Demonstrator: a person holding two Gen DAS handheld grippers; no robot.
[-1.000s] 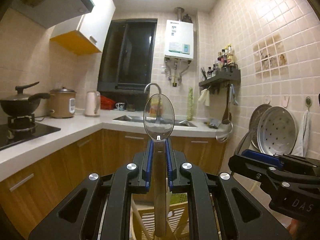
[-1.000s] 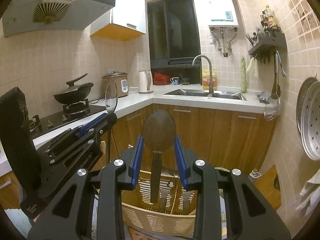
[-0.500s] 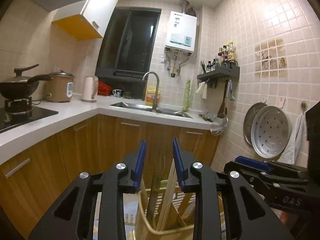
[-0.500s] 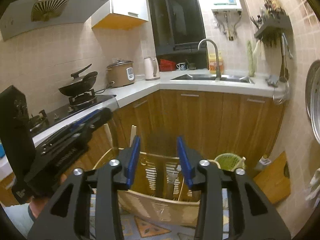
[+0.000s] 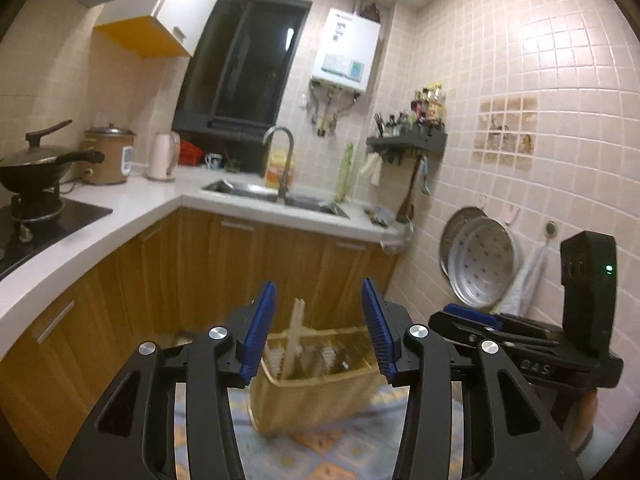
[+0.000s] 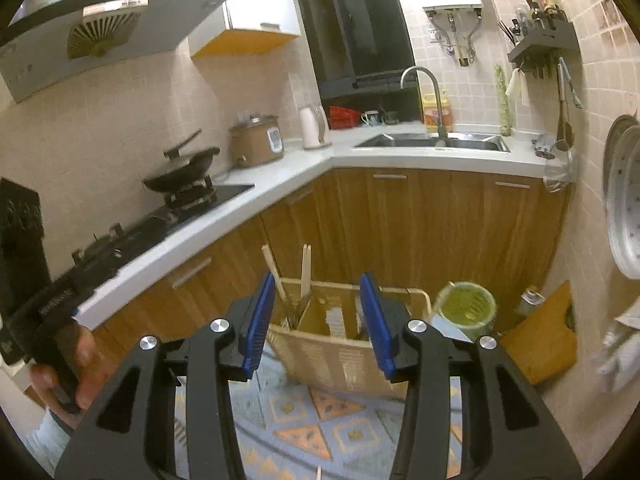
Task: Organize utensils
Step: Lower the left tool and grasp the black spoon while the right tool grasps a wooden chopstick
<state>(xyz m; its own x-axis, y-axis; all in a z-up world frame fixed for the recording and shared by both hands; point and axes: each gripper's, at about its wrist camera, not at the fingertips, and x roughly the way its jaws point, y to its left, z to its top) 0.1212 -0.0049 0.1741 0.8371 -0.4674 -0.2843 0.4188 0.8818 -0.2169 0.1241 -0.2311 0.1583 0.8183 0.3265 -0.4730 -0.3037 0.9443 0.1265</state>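
Hovering above the utensil basket [image 6: 344,354], our left gripper [image 5: 319,322] is opening, nothing between its jaws; our right gripper [image 6: 318,316] gapes moderately, empty too.

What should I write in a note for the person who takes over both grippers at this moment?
Left gripper: empty, jaws opening, nothing between them.
Right gripper: open and empty.
Basket: stands on the patterned mat in front of both grippers, below the wooden cabinets. Chopsticks and other utensils stand upright in its compartments; which utensils they are is too blurred to tell.
Done: neither gripper carries a utensil.
Left: no loose utensils show in either view, so look around the counter before deciding the next pick.
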